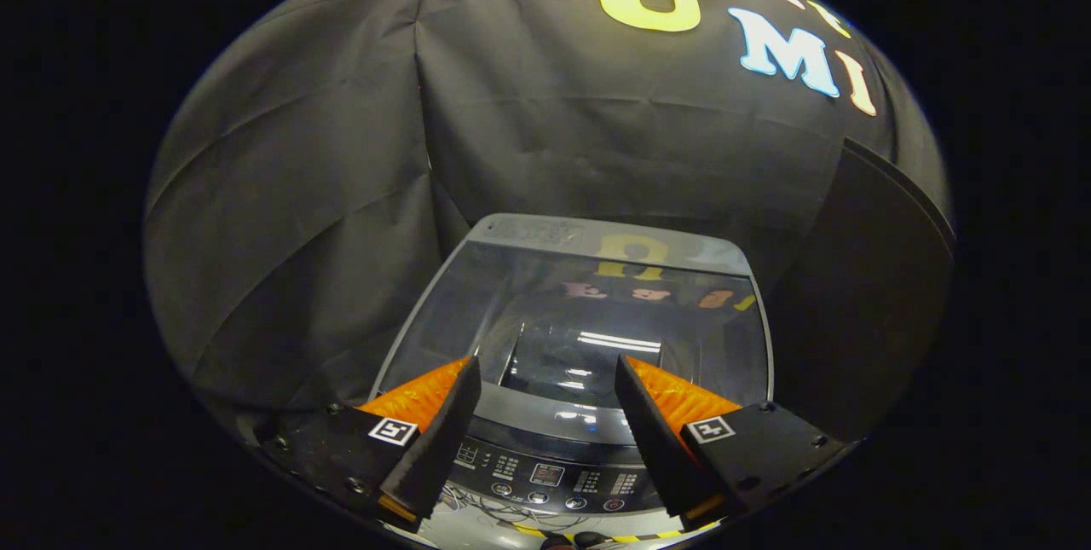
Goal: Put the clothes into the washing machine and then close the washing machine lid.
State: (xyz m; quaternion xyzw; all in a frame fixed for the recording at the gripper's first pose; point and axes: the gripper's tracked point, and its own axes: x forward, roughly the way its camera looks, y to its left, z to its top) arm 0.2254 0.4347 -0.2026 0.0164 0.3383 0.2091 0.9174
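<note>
A grey top-loading washing machine [588, 243] stands below and ahead of my gripper [547, 369]. Its glass lid [580, 320] lies flat and shut, reflecting ceiling lights. The control panel [545, 473] with a small display and several buttons runs along the near edge, seen between my fingers. My two fingers [443, 422] are spread wide apart above the lid's near edge, with nothing between them. No clothes are visible; the inside of the drum is dim behind the glass.
Black cloth walls [341, 175] close in behind and to the left of the machine. A dark panel [878, 277] stands to its right. Cables and a yellow-black striped tape [597, 537] lie on the floor in front of the machine.
</note>
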